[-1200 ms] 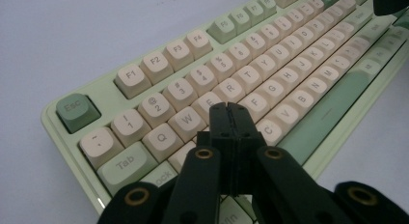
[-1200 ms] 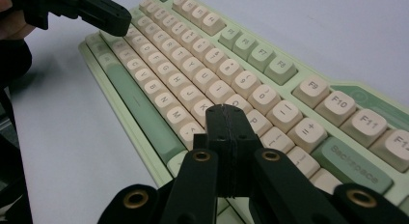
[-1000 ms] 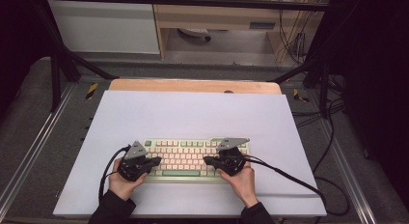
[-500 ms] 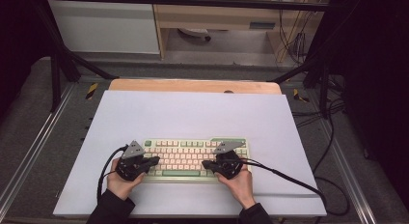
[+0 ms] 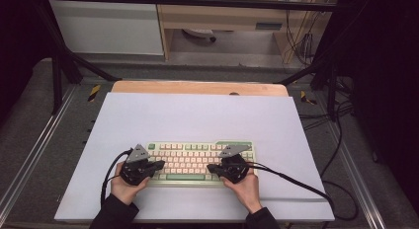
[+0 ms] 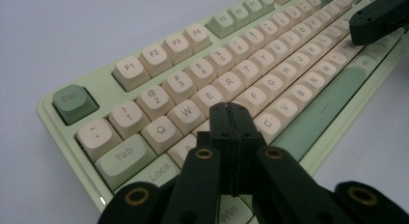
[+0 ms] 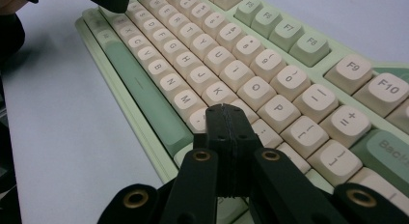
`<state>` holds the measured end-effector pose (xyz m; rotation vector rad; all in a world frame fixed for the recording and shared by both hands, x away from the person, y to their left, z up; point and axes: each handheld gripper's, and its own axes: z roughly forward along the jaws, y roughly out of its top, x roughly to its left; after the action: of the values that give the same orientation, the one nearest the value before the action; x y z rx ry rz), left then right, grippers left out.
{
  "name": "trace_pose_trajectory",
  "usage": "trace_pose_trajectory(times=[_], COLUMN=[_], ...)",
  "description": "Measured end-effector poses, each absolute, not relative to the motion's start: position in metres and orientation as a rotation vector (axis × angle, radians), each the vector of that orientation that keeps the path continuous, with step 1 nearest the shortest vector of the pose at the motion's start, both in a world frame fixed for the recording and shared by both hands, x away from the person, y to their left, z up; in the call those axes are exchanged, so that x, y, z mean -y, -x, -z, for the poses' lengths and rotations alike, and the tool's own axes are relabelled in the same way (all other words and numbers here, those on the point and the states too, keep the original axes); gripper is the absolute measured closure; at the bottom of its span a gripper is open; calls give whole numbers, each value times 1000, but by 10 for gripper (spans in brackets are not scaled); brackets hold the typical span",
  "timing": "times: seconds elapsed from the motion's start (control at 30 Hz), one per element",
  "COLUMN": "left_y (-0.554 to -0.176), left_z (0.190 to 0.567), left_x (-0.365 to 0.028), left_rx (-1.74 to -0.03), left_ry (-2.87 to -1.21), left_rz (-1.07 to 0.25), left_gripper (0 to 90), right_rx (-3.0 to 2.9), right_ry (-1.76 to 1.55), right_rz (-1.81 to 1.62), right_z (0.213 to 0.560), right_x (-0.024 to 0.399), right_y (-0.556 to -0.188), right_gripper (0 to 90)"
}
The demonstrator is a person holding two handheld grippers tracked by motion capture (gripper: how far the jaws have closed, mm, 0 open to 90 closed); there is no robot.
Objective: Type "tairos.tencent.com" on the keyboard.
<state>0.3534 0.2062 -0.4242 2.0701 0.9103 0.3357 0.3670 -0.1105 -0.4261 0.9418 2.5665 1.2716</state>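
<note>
A pale green keyboard [image 5: 195, 152] with cream keys lies near the front of the white mat [image 5: 197, 115]. My left gripper [image 5: 160, 165] hovers over the keyboard's left end, jaws shut with nothing between them. In the left gripper view its tip [image 6: 230, 108] sits above the keys near the left of the letter rows of the keyboard [image 6: 251, 50]. My right gripper [image 5: 210, 168] is over the right half, also shut and empty. In the right gripper view its tip [image 7: 224, 110] hangs just above keys near the letters on the keyboard [image 7: 217, 50].
The mat covers a wooden tabletop [image 5: 197, 87] inside a metal frame. A black cable [image 5: 296, 182] trails right from the right gripper, and another loops at the left [image 5: 109, 174]. Cabinets stand beyond the table's far edge.
</note>
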Motion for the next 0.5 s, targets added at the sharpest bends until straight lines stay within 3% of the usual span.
trace_pose_trajectory(times=[0.5], left_y=[-352], left_z=[423], left_x=[-199], left_rx=[-896], left_ry=[-2077], left_rz=[-340], left_gripper=[900], right_rx=[-2543], right_ry=[-950], right_rz=[-1276], right_z=[420], right_x=[118], right_y=[-366], right_gripper=[900])
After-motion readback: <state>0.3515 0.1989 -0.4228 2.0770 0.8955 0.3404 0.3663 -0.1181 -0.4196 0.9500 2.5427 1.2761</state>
